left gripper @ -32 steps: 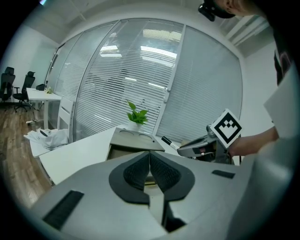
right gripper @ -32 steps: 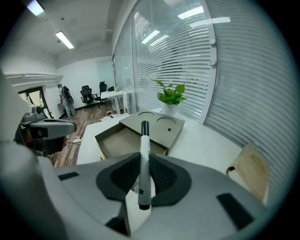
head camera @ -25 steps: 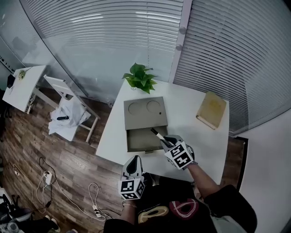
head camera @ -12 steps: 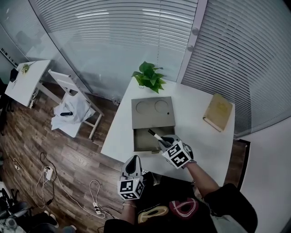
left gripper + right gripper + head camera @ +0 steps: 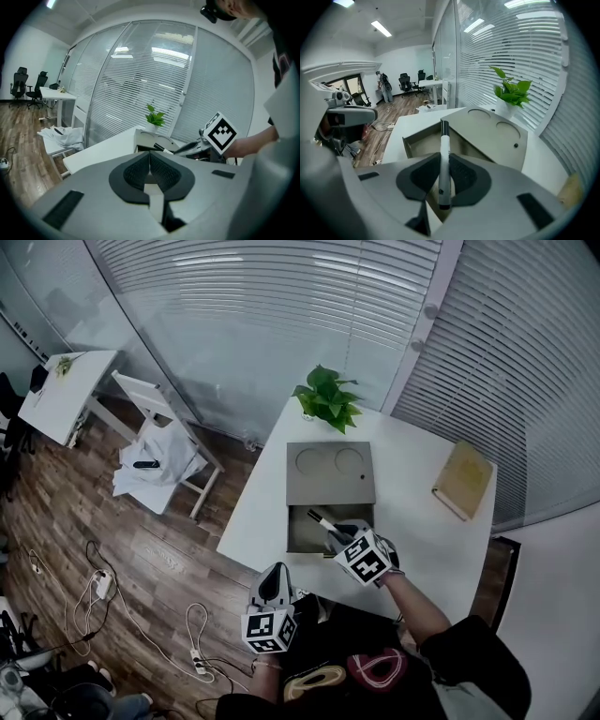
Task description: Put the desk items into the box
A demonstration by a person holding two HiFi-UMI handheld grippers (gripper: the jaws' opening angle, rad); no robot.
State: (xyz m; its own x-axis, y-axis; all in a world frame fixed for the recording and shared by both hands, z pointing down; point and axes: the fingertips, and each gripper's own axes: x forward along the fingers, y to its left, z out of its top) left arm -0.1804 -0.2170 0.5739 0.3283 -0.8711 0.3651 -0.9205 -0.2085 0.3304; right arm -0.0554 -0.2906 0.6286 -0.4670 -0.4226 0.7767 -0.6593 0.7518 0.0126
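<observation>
Grey box (image 5: 330, 474) sits mid-desk on the white desk (image 5: 417, 535), with two round recesses in its top and its drawer (image 5: 302, 532) pulled out toward the near edge, open and apparently empty. Right gripper (image 5: 339, 533) is clamped on the marker (image 5: 323, 522). The right gripper view confirms this: the pads pinch the white barrel (image 5: 445, 140) at its rear part, and the black cap end sticks out ahead over the drawer (image 5: 419, 143). The marker is held above the drawer mouth, tilted down, not yet inside and not touching the box as far as I can tell. Left gripper (image 5: 273, 572) hangs off the near-left edge of the desk, jaws pressed together with nothing between them, idle. Tan book (image 5: 463, 480) lies at far right and the potted plant (image 5: 328, 397) at the far edge behind the box, both well apart from the action. Judged step: lowering the marker into the drawer, early in the task, with the book apparently left to do. Risks: the grip is far back on the barrel, so the long front end could swing or pivot in the pads. The cap could knock the overhanging top edge of the box (image 5: 497, 136) or the drawer wall on the way down and push the box. If let go from this height at this tilt, the marker may bounce or roll over the low near rim onto the desk or floor. The left tool is not steadying the box, so any bump could shift it.
</observation>
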